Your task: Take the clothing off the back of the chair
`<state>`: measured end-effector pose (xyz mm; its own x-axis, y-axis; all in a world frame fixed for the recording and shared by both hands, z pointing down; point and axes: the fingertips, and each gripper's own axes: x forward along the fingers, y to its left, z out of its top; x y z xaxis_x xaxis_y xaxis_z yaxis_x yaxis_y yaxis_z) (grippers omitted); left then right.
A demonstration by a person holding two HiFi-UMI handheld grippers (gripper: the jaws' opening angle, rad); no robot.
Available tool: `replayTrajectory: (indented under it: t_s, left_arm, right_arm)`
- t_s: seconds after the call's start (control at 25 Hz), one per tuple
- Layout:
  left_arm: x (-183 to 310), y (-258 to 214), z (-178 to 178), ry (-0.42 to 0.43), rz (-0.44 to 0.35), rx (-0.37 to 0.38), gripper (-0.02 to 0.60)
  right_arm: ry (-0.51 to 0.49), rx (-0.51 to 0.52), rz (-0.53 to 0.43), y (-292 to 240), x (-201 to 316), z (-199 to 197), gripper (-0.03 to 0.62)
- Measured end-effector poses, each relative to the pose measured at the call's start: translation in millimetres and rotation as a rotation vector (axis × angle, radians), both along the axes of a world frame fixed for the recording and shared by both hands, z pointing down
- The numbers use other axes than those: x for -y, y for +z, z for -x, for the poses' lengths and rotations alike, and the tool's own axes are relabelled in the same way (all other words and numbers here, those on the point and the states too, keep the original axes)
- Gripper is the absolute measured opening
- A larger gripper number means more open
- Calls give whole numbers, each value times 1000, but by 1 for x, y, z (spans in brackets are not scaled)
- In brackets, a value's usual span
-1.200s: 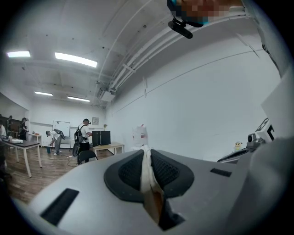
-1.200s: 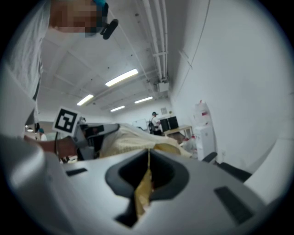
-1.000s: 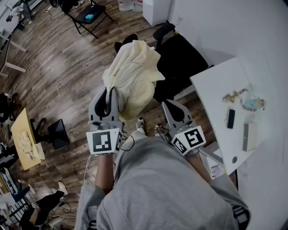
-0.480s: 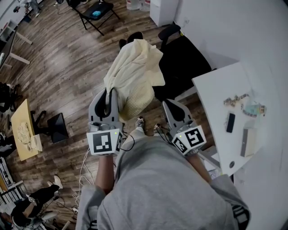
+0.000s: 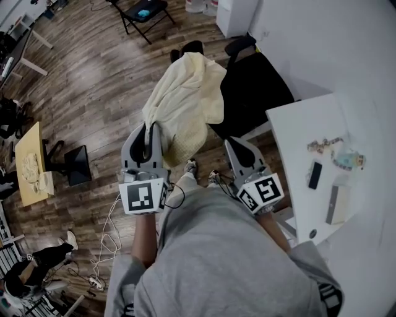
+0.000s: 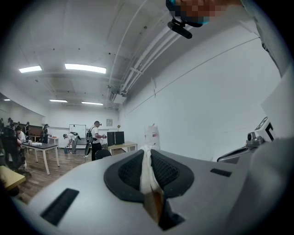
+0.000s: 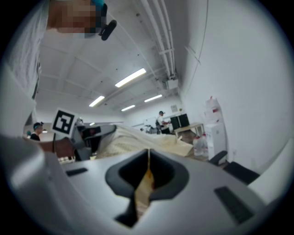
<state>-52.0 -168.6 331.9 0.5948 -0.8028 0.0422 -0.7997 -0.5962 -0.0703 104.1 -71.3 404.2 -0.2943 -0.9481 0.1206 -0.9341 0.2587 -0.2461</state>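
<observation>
nearest, the person's grey top (image 5: 216, 260) fills the bottom of the head view, with both grippers held out level just beyond it. the left gripper (image 5: 148, 131) has its jaws clenched on a pale fold of the cream clothing (image 5: 182, 102); in the left gripper view that fold stands upright, pinched between the dark pads. the right gripper (image 5: 234, 144) sits just beside the clothing's near hem without touching it. its jaws are pressed together with only a thin slit, and nothing clearly lies between them.

the clothing's long axis runs away from the left gripper, slanting up and slightly right in the head view. its bunched near end is at the jaws and its far end is draped against the black office chair (image 5: 257, 93), touching it. the loose right edge hangs over the seat side.

to the right, a white counter (image 5: 297, 130) carries a dark phone (image 5: 315, 175). farther off, across the wooden floor (image 5: 93, 93), stands a folding chair (image 5: 145, 12).
</observation>
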Motion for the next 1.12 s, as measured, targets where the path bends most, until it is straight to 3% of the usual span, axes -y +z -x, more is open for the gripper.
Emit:
replayTrajectory:
  t_s: [1.12]
  left_arm:
    - [-61, -1, 12, -167, -24, -4, 72]
  right_arm:
    - [-171, -7, -25, -1, -27, 0, 35]
